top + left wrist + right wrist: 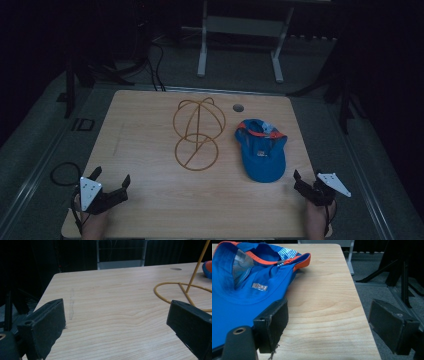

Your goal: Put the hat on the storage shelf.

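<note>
Nothing is held yet: both grippers, left [111, 186] and right [306, 181], rest at the bench's [150, 200] near corners with fingers apart. The blue cap [261, 150] lies toward the right edge beside the wire stand [197, 134]; next, probably, the right gripper reaches forward for the cap's brim.

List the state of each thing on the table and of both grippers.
Blue cap: lying flat, crown slack, untouched.
Wire hat stand: upright on its ring base, bare.
Left gripper: open, holding nothing.
Right gripper: open, holding nothing, beside the cap's brim.
</note>
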